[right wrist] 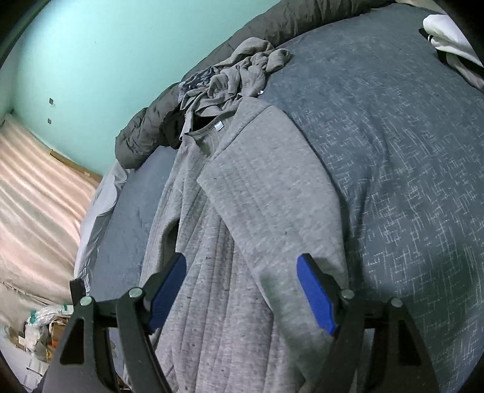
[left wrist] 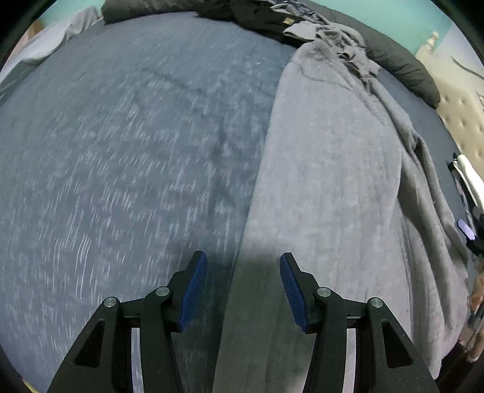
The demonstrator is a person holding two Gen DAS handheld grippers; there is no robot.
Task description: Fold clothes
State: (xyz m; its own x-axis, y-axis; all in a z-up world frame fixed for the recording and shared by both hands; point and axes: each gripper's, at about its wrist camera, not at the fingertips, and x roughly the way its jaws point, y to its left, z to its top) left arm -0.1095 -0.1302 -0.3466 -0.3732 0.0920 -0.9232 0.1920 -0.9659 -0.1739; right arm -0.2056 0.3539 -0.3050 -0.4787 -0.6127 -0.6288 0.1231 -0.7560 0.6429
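I have the grey long-sleeved shirt (right wrist: pixel 242 229) spread lengthwise on the bed (right wrist: pixel 393 169), its collar toward the far edge where a crumpled grey garment (right wrist: pixel 242 72) and a dark duvet (right wrist: pixel 157 127) are bunched. One sleeve (right wrist: pixel 272 193) already lies folded diagonally across the body, which I judge is why the shirt looks so narrow: the side fold is in place and the piece is ready for the next fold.

My right claw (right wrist: pixel 242 290) hangs above the shirt's lower part, jaws spread and gripping nothing, the sleeve's cuff end below and between the blue pads (right wrist: pixel 317 296).

My left claw (left wrist: pixel 243 287) is also released and empty, hovering over the shirt's (left wrist: pixel 332 181) long side edge, one pad over bare bedspread, the other over grey cloth. Other clothes (left wrist: pixel 257 15) sit at the bed's far edge.
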